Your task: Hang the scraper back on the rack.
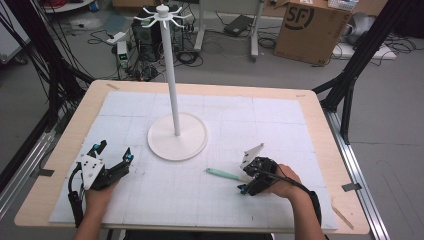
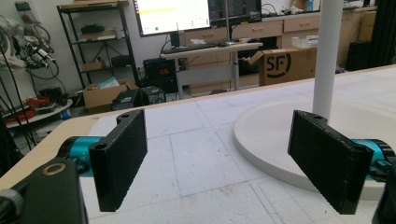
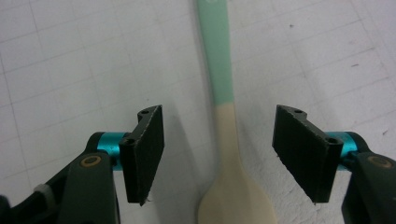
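Spoon (image 3: pixel 224 140) near the tabletop's front edge lies between the right gripper's (image 3: pixel 219 154) wide-open, empty jaws; closing off-centre could skid it away.

White pole stand (image 1: pixel 177 135) on gridded mat (image 1: pixel 280 130); cardboard box (image 1: pixel 310 30) behind wooden table (image 1: pixel 320 107).

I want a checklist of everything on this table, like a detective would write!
Surface: white gridded mat on a wooden table.
Job's things: spoon, green handle, cream bowl, flat on the mat; white stand with hooks on top.
Clutter: nothing seen.
Grippers: right hand-held gripper open, jaws either side of the spoon, not touching; left hand-held gripper open, holding nothing.
Cables: black cable trailing over the right wrist.
Surroundings: cardboard box, floor wires, monitor.
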`<state>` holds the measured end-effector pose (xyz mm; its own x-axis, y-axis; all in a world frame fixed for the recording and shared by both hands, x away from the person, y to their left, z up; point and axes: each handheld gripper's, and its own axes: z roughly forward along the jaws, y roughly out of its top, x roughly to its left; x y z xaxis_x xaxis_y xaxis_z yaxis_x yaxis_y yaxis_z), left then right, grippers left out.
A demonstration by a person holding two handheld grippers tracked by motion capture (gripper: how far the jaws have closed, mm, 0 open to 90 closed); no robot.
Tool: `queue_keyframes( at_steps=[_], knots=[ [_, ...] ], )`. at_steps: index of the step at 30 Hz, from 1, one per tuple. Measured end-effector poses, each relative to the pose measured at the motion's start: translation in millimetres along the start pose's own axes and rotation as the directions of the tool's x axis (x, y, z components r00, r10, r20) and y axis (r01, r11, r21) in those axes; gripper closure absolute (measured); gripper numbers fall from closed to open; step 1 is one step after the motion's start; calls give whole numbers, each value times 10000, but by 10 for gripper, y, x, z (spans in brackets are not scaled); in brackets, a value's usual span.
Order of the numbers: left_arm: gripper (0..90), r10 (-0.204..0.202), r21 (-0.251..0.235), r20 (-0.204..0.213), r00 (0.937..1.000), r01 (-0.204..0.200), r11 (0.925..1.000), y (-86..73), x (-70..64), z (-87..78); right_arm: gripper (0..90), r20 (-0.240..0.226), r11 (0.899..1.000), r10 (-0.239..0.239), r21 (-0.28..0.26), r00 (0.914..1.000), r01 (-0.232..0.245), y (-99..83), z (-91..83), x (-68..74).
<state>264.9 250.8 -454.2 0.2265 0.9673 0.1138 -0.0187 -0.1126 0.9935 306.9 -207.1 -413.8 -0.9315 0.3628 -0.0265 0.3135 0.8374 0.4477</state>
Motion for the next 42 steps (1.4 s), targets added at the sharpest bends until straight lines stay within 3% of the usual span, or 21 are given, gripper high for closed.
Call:
queue_keyframes(
  at_steps=[7,14,23,29,33,42],
  knots=[
    [204,-15,-2,-3,10000,15,10000,0,0,0,354,-254,9938,25,1112,9997,3,115,13,-21],
    [204,-19,-7,4,10000,19,10000,0,0,1,387,-611,9836,-162,1786,9980,269,246,25,-46],
    [204,-24,-14,5,10000,24,10000,-1,0,2,426,-802,9620,-262,2690,9964,469,358,75,-75],
    [204,-23,-6,-1,10000,23,10000,0,0,1,446,-963,9539,-312,2944,9949,584,400,76,-102],
    [204,-15,-4,1,10000,15,10000,-1,1,1,455,-1031,9429,-343,3263,9941,663,426,86,-127],
    [204,-15,-5,-2,10000,15,10000,-1,1,1,479,-1205,9321,-368,3538,9920,776,459,117,-145]
  ],
)
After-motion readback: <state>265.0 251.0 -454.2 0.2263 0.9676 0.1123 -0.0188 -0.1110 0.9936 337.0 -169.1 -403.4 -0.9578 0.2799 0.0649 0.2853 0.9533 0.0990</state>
